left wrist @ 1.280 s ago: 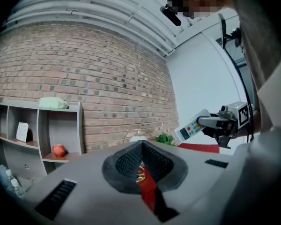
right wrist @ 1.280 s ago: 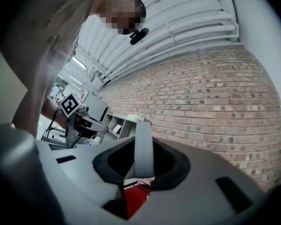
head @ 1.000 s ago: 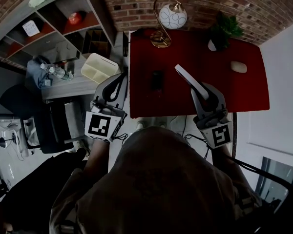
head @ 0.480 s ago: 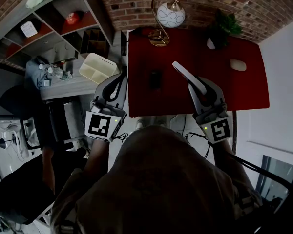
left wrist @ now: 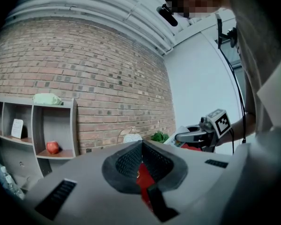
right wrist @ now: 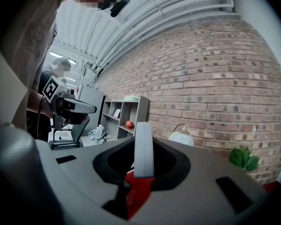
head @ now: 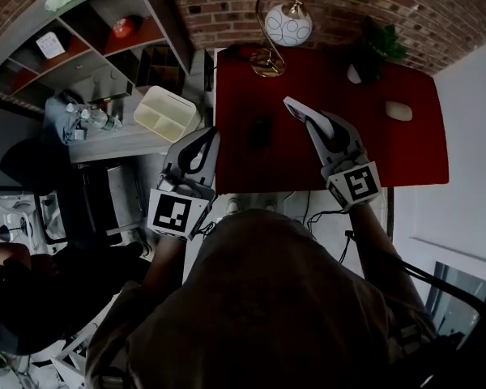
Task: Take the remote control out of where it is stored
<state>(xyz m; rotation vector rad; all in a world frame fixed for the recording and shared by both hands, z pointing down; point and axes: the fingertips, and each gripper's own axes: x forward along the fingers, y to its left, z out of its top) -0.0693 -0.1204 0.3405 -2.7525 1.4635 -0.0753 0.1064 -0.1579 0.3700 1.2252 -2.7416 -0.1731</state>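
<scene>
the right hand-held gripper [head: 317,126] pinches only the near end of the remote control [head: 301,113], so most of its length juts past the jaws above the red counter [head: 405,152]. from that i judge a quick swing could lever it loose, or its far tip could knock the small dark thing [head: 261,132] lying near. the left hand-held gripper [head: 199,149] is pressed together on nothing, off the counter's left edge. the remote is a slim, pale grey-white bar, held edge-on between the pads.
</scene>
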